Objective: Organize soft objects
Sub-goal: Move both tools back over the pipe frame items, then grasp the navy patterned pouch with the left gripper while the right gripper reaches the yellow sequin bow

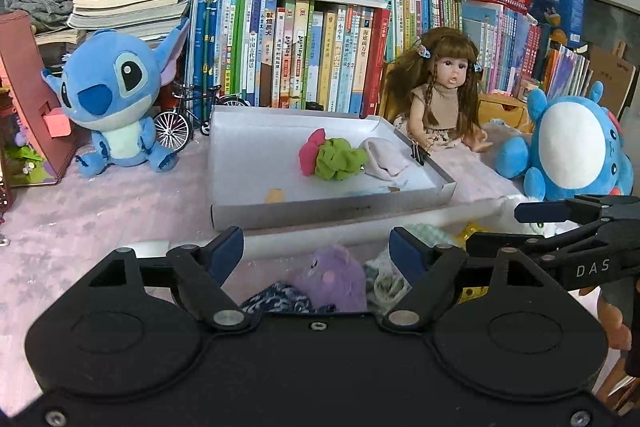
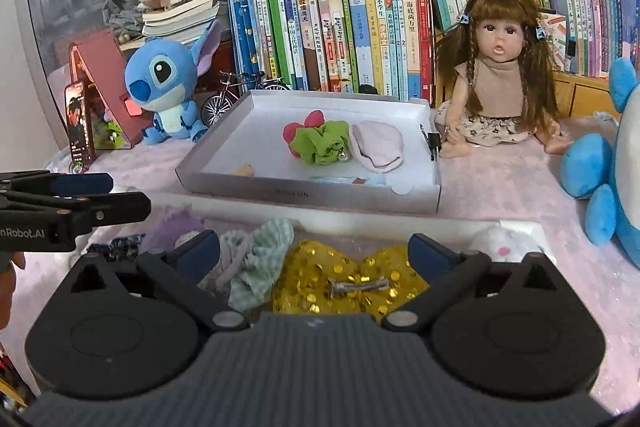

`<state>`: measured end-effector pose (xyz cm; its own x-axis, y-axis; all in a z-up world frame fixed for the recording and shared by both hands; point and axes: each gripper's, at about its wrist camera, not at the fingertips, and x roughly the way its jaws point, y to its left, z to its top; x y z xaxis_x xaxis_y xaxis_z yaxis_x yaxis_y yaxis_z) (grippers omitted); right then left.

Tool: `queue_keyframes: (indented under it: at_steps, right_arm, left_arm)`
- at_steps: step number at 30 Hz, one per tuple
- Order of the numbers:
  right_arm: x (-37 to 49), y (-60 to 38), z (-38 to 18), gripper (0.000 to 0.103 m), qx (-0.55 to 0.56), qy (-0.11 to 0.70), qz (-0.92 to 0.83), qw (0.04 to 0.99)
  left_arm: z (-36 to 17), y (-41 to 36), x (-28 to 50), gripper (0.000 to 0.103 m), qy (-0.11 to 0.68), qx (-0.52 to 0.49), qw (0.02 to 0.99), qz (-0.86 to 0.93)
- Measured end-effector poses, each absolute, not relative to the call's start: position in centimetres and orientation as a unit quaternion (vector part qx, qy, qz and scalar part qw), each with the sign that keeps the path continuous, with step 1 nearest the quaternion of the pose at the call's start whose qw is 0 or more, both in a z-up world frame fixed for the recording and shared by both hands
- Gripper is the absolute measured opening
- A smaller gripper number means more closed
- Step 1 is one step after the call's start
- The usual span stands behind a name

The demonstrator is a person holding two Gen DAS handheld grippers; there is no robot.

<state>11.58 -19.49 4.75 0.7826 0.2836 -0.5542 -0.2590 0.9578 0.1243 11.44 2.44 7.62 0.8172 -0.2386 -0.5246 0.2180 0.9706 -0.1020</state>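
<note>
A white tray [image 1: 224, 163] [image 2: 208, 155] holds a red and green scrunchie [image 1: 332, 159] [image 2: 320, 141] and a pale pink sock [image 1: 384, 159] [image 2: 376, 145]. A nearer low white tray [image 1: 360, 231] [image 2: 352, 223] holds a purple plush [image 1: 336, 275] [image 2: 176, 227], a dark blue knit piece [image 1: 276, 297], a mint cloth [image 2: 260, 259], a gold sequin bow [image 2: 348, 283] and a white plush [image 2: 500, 239]. My left gripper [image 1: 316, 251] is open above the purple plush. My right gripper [image 2: 314, 253] is open above the bow.
A blue Stitch plush [image 1: 116, 99] [image 2: 168, 83] sits at left, a doll [image 1: 444, 91] [image 2: 504, 75] at right, a blue round plush [image 1: 572, 143] [image 2: 616, 163] far right. Books [image 1: 304, 47] line the back. A model bicycle [image 1: 188, 115] and a red house model [image 1: 32, 99] stand at left.
</note>
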Motion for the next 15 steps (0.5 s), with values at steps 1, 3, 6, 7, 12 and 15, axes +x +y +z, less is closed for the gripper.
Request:
queue_keyframes:
  at_steps: [1,3,6,7,12,15]
  right_arm:
    - [11.4,-19.5,4.6,0.103,0.02,0.296,0.143,0.944]
    - [11.0,-19.5,4.4,0.103,0.018,0.295,0.14,0.945]
    - [10.4,-19.5,4.0,0.103,0.011,0.291,0.129,0.948]
    - [10.3,-19.5,3.9,0.103,0.008,0.29,0.126,0.949]
    - [10.0,-19.9,3.4,0.103,0.013,0.294,0.115,0.949]
    - [9.9,-20.0,3.1,0.103,0.017,0.296,0.109,0.949]
  left_arm:
    - [7.5,2.5,11.2,0.079,0.276,-0.018,0.954,-0.118]
    - [7.3,2.7,10.7,0.079,0.274,-0.021,0.954,-0.117]
    - [6.9,3.0,10.1,0.079,0.273,-0.029,0.955,-0.114]
    - [6.8,3.1,9.9,0.079,0.273,-0.031,0.955,-0.113]
    - [6.3,3.6,9.3,0.079,0.274,-0.037,0.955,-0.107]
    - [6.0,3.8,9.1,0.079,0.275,-0.036,0.955,-0.104]
